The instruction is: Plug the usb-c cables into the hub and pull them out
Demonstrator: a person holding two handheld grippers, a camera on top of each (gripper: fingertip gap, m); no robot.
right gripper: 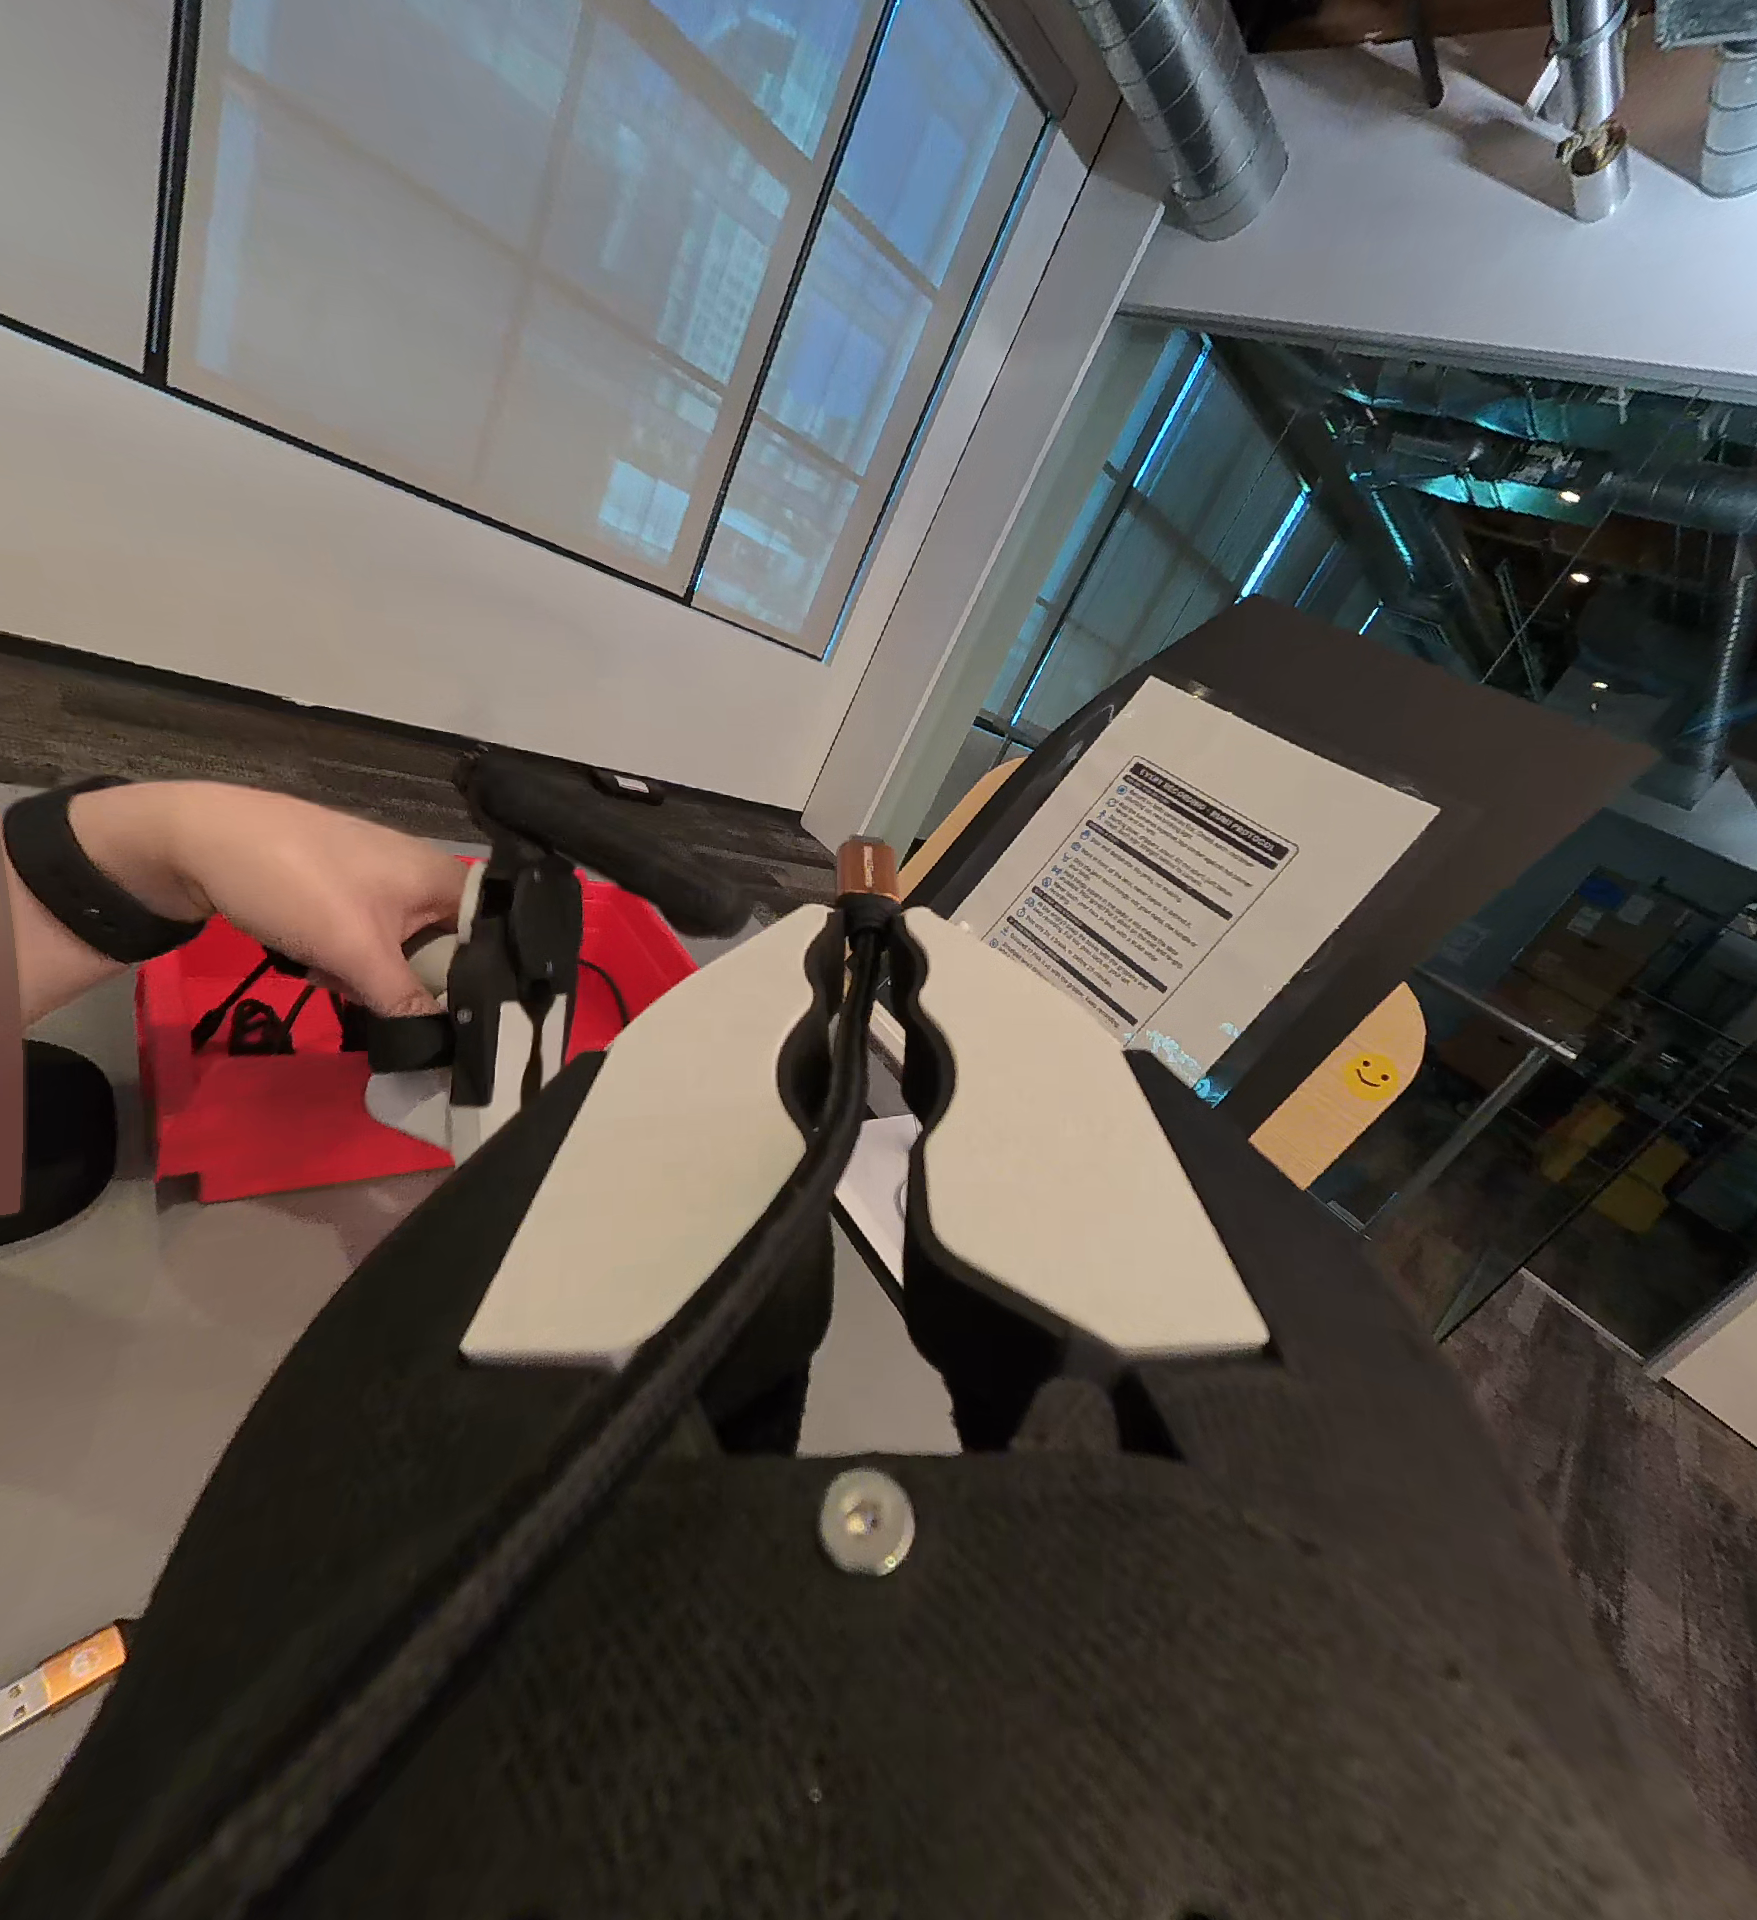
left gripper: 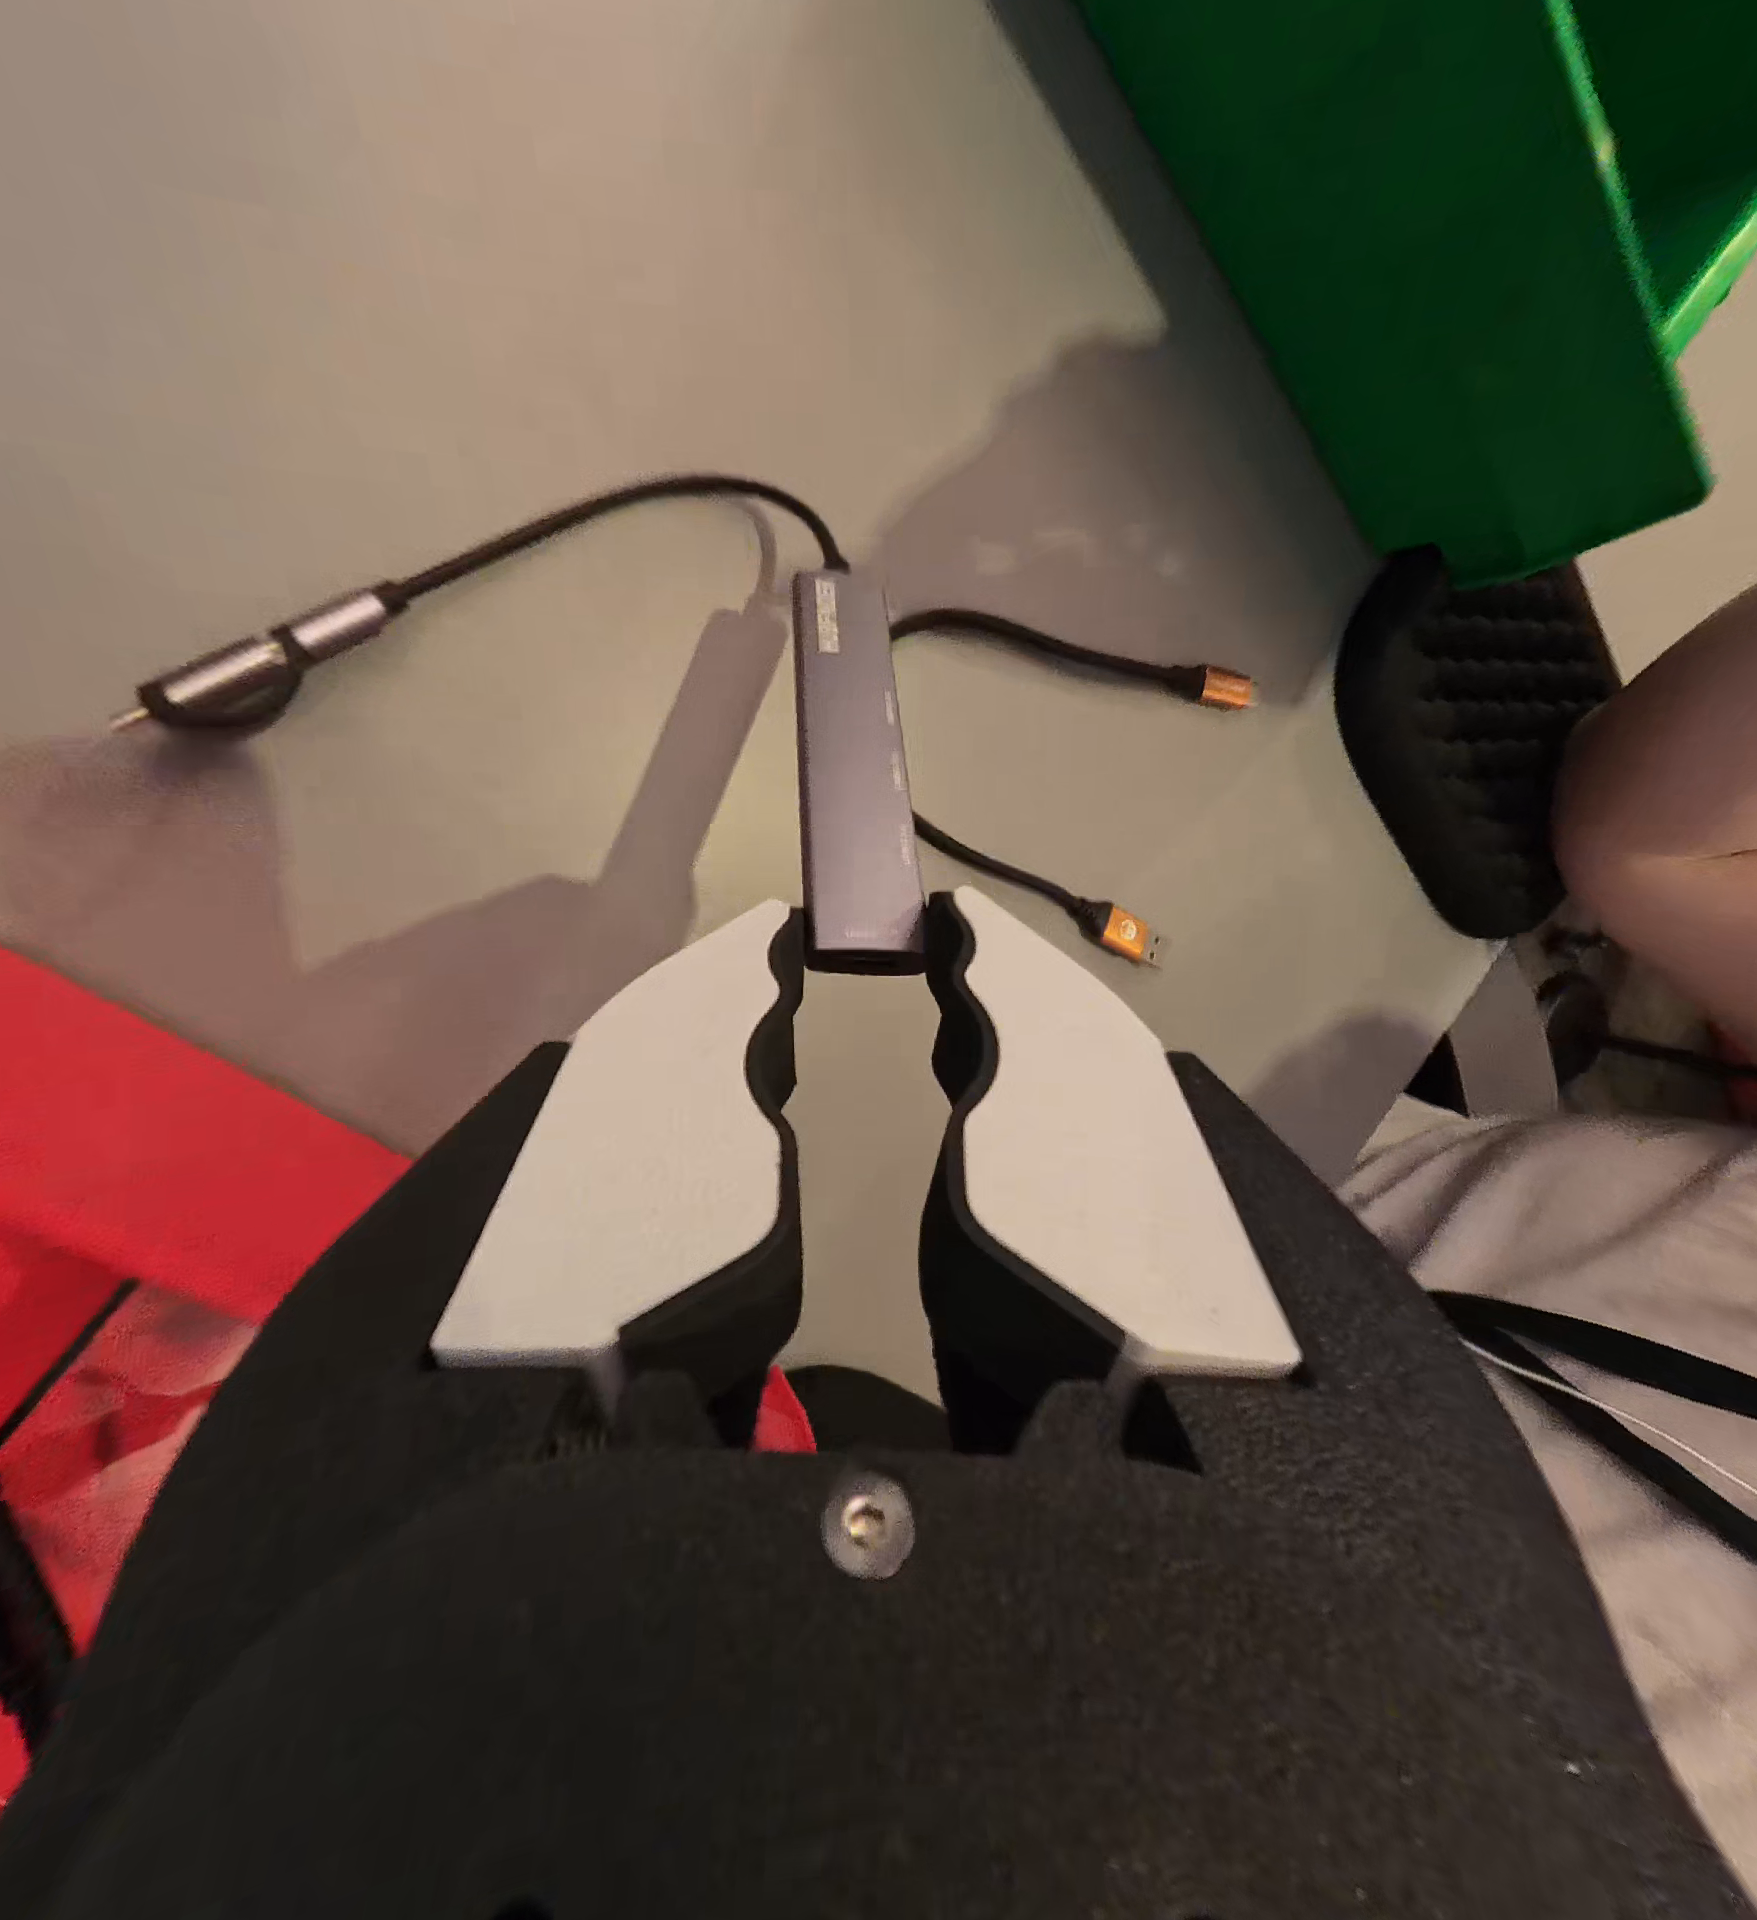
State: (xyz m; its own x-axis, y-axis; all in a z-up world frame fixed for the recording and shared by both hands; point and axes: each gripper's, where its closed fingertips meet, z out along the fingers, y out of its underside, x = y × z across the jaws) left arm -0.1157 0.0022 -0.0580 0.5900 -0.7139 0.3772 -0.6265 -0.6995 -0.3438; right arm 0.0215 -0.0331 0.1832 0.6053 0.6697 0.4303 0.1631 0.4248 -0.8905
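Note:
In the left wrist view my left gripper [left gripper: 863, 935] is shut on the near end of a slim grey hub [left gripper: 853, 748], which points away from me over the grey table [left gripper: 334, 312]. The hub's own black lead curves left to grey plug adapters [left gripper: 261, 665]. A black cable lies beside the hub, with an orange USB-C plug [left gripper: 1222, 688] and an orange USB-A plug [left gripper: 1128, 935]. My right gripper [right gripper: 866, 920] is shut on a black braided cable [right gripper: 832, 1101]. Its copper-orange plug [right gripper: 866, 868] sticks out past the tips and points up, away from the table.
A green bin [left gripper: 1425, 260] stands at the far right and a red bin [left gripper: 74, 1091] at the near left, also in the right wrist view [right gripper: 334, 1132]. A hand [left gripper: 1705, 790] holds the right gripper's black body. A black board [right gripper: 1373, 790] bearing a printed sheet stands ahead. The tips of one gripper are about 30 centimetres away from the tips of the other. The orange USB-A plug [left gripper: 1128, 935] is about 15 centimetres from my left fingertips. The right camera catches it too, in the right wrist view [right gripper: 71, 1663].

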